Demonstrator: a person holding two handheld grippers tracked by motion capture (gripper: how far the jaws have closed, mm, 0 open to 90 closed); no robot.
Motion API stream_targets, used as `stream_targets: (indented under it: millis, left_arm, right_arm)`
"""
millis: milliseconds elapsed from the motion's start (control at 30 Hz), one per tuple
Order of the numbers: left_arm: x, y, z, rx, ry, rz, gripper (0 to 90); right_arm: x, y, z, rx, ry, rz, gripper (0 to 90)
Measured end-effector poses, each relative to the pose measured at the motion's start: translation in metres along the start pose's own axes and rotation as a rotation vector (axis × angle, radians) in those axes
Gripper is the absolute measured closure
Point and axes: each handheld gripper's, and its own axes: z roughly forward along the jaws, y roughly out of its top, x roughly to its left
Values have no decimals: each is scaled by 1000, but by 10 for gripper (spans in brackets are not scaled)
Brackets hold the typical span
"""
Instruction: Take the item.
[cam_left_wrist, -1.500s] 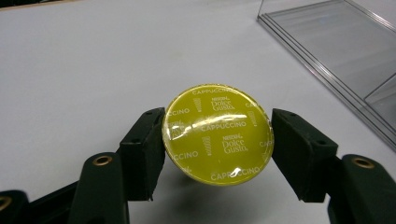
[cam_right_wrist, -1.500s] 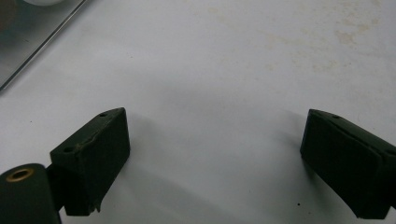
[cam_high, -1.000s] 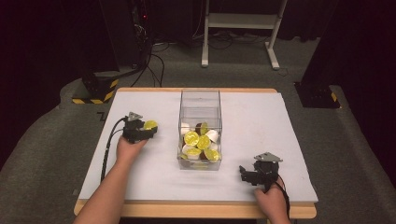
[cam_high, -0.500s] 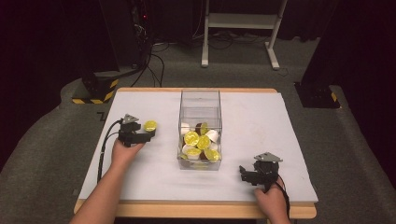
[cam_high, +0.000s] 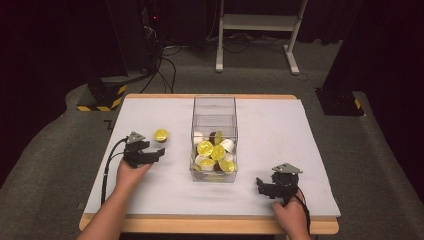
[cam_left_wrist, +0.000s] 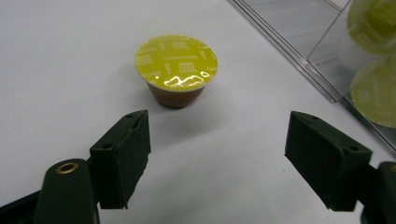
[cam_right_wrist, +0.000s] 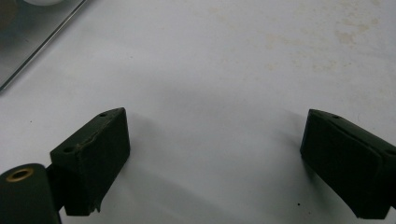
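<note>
Overhead view has the coffee capsule (cam_high: 161, 135) standing alone left of the clear box (cam_high: 214, 107), just ahead of the left gripper (cam_high: 159, 153); the right gripper (cam_high: 260, 187) sits well apart. Left gripper view: jaws have just been opening, now wide and empty, capsule dead ahead beyond the tips. Right gripper view: jaws apart over bare table (cam_right_wrist: 233, 70).

Capsule (cam_left_wrist: 176, 70): glossy foil lid; box (cam_high: 214, 120): clear plastic; table (cam_high: 280, 125): matt white.

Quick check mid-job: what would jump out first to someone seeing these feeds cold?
The clear box mid-table, holding a heap of yellow-lidded pods. Next, one lone pod standing upright on the white table left of the box, just ahead of the left tool, whose open jaws have just been widening with nothing between them.
</note>
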Motion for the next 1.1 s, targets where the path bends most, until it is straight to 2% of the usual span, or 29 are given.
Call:
stream_targets:
  millis: [133,200,233,333,367,400,433,467,533,633,733,833,867,933,967,1000,1033,1067,1100]
  left_arm:
    - [-3,-6,-9,-8,-10,11,228]
    - [-4,-8,-13,-3,-18,1,230]
    - [-4,-10,-16,-4,-21,12,231]
    - [-7,-15,-23,-18,-44,-8,234]
    - [-9,-17,-25,-24,-48,-24,234]
    - [-12,-19,-26,-50,-43,-56,233]
    - [-9,-22,-32,-12,-42,-6,234]
    - [-8,-24,-35,11,-49,13,234]
    - [-10,-30,-41,32,-53,38,232]
    - [-14,-39,-47,49,-59,51,227]
    - [-17,-52,-54,75,-48,84,224]
    - [-19,-62,-59,101,-29,140,215]
    - [-19,-65,-61,107,-14,181,209]
    - [-22,-71,-65,89,-5,201,209]
    - [-23,-72,-65,73,-10,194,229]
    - [-23,-73,-67,80,-18,208,247]
    - [-23,-73,-67,75,-19,205,258]
    - [-22,-72,-67,82,-25,188,259]
    - [-20,-71,-67,99,-29,190,259]
  right_arm:
    - [0,0,0,0,0,0,81]
    - [0,0,0,0,0,0,81]
    - [0,0,0,-1,-1,0,81]
    - [0,0,0,0,0,-1,81]
    - [0,0,0,0,0,0,81]
    - [0,0,0,0,0,0,81]
    - [0,0,0,0,0,0,81]
    - [0,0,0,0,0,0,81]
    - [0,0,0,0,0,-1,81]
    - [0,0,0,0,0,-1,81]
    - [0,0,0,-1,0,0,81]
    - [0,0,0,-1,-1,0,81]
    - [0,0,0,-1,-1,0,81]
    - [0,0,0,-1,-1,0,81]
    - [0,0,0,-1,-1,0,81]
    - [0,0,0,-1,-1,0,81]
    - [0,0,0,-1,-1,0,81]
    - [0,0,0,-1,-1,0,81]
    - [0,0,0,-1,-1,0,81]
